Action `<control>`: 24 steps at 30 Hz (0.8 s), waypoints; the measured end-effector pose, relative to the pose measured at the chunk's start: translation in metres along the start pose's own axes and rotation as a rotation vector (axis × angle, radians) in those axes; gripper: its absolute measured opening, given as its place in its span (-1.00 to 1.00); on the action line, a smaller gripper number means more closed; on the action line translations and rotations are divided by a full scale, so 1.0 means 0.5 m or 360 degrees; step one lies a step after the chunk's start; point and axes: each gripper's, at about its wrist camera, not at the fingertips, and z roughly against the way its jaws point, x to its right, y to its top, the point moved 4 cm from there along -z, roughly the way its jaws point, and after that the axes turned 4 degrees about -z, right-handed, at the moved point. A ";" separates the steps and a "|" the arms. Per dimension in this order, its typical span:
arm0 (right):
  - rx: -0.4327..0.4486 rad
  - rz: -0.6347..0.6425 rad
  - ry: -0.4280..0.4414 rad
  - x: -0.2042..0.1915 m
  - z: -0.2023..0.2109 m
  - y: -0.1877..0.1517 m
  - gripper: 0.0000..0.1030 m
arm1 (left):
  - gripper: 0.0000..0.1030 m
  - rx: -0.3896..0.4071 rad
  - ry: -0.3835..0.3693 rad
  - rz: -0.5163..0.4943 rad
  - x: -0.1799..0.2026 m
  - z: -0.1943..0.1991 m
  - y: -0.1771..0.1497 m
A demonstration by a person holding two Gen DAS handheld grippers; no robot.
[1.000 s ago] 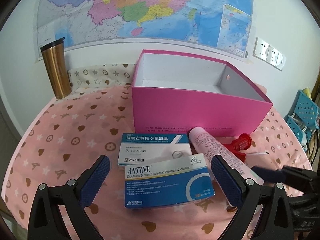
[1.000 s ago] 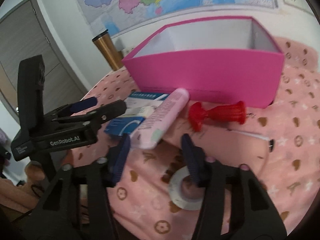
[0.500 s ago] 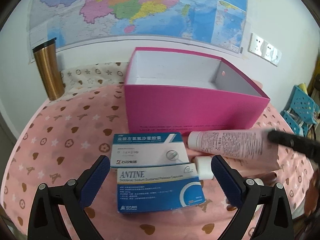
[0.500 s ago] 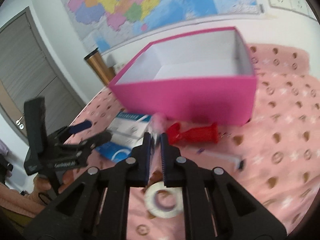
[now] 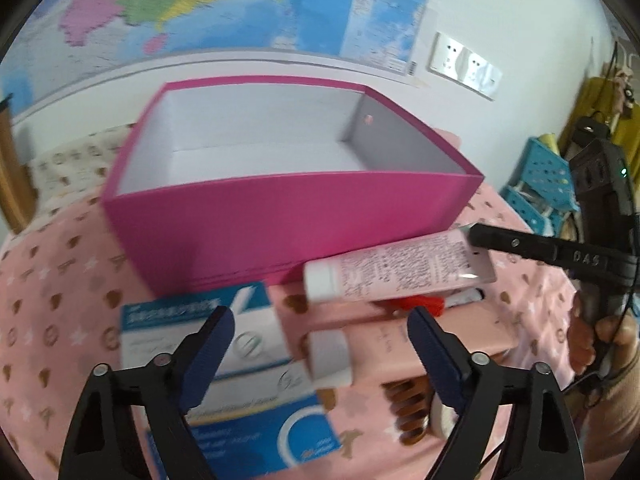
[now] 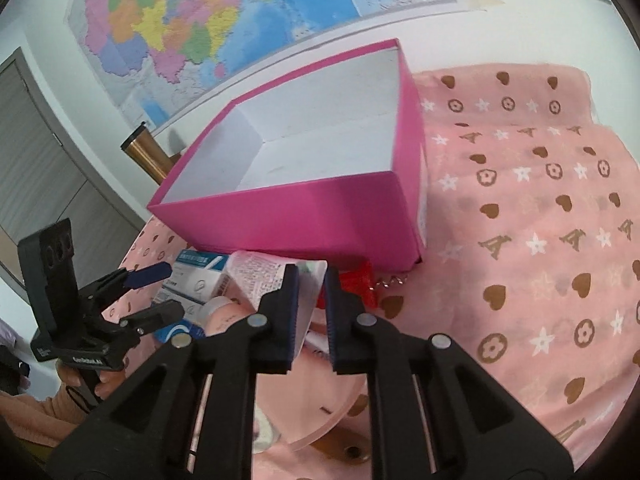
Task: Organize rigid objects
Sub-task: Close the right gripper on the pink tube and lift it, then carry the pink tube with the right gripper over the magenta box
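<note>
While left gripper [image 5: 318, 356] gapes, right gripper [image 6: 310, 312] clamps pink tube [image 5: 400, 270] by its flat end, w/ tube off cloth.

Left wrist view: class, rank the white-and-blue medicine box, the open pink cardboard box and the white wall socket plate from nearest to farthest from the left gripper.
1. White-and-blue medicine box: at the left gripper, by its left finger.
2. Open pink cardboard box: behind it, mid-table.
3. White wall socket plate: on the wall, upper right.

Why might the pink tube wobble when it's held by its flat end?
The pink tube is pinched only at its flat crimped end by the right gripper, so its white-capped end probably droops. It looks soft and squeezable, likely light, and its round body could roll if dropped.
</note>
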 end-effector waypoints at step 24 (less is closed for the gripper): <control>-0.0143 -0.0151 0.0139 0.026 -0.064 0.010 -0.41 | 0.45 -0.0243 -0.0202 0.0094 -0.020 -0.079 0.019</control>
